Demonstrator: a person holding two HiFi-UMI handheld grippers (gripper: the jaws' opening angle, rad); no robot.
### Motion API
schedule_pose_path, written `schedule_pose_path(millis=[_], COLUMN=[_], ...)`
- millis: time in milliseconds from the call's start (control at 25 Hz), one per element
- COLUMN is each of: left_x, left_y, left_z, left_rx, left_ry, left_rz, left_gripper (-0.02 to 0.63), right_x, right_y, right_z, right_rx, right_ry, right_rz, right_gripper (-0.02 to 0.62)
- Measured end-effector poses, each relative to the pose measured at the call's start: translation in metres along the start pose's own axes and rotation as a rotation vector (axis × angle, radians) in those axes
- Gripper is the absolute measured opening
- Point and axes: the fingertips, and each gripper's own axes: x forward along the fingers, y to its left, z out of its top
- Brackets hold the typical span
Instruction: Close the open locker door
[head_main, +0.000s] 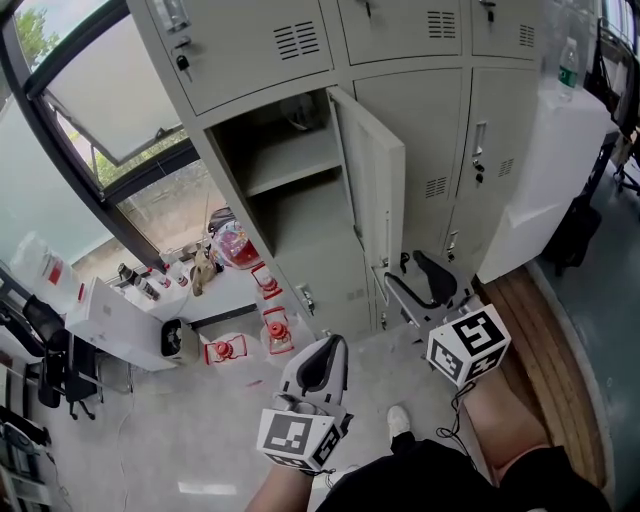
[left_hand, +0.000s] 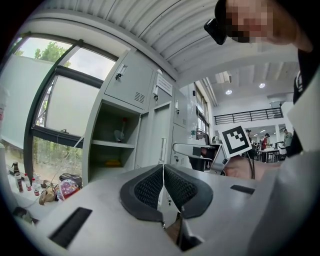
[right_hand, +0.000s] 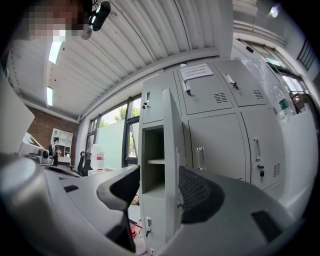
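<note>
1. The locker door (head_main: 378, 190) is swung wide open. It sits around 1 o'clock from the middle of the head view, sticking out from the grey lockers (head_main: 250, 40) and hinged along the right edge of its compartment (head_main: 285, 215).
2. That compartment is at the door's 9 o'clock, wide open to view, with a shelf (head_main: 295, 165) running across it.
3. The right hand-held gripper (head_main: 410, 278) is at the door's 6 o'clock, just by its bottom corner. It's fully released, jaws spread wide and grasping nothing. In the right gripper view (right_hand: 157, 192) the door's free edge (right_hand: 170, 165) lines up in the gap, but the pads aren't squeezing it.
4. The left hand-held gripper (head_main: 322, 352) is off at the door's 7 o'clock, well apart from it and pointing toward the lockers. It's clenched, and the left gripper view (left_hand: 163, 187) shows the two pads pressed together with nothing in between.
5. Further out:
   - A big window (head_main: 110, 90) at 10 o'clock.
   - Some red bits (head_main: 275, 330) on the floor (head_main: 180, 430) at the foot of the lockers, around 8 o'clock from the left hand-held gripper.
   - The person's white shoe (head_main: 398, 420) at 5 o'clock.
</note>
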Motion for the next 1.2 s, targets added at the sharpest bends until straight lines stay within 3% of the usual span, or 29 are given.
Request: schedule_pose_path(millis=[720,960,1080,1200], left_x=[0.03,0.038,0.039,0.038], left_y=[0.025,0.032,0.036,0.04], left_z=[-0.006,-0.007,-0.006,-0.006], left_rx=[-0.017,-0.018,-0.024,-0.025], left_ry=[0.012,0.005,0.005,0.006], left_rz=[0.048,0.054,0.059,0.066], left_gripper=[0.021,0.021,0.021,0.021], right_x=[0.042,0.05,0.054,0.058], right_y=[-0.021,-0.018,-0.015,-0.007], right_z=[-0.009,-0.011,-0.012,-0.012], right_rx=[0.018,0.017,0.008,-0.002], right_ry=[0.018,0.025,0.036,0.045], right_rz=[0.043,0.07,0.083,0.115], right_gripper=[0.284,0.25,0.198,0.198])
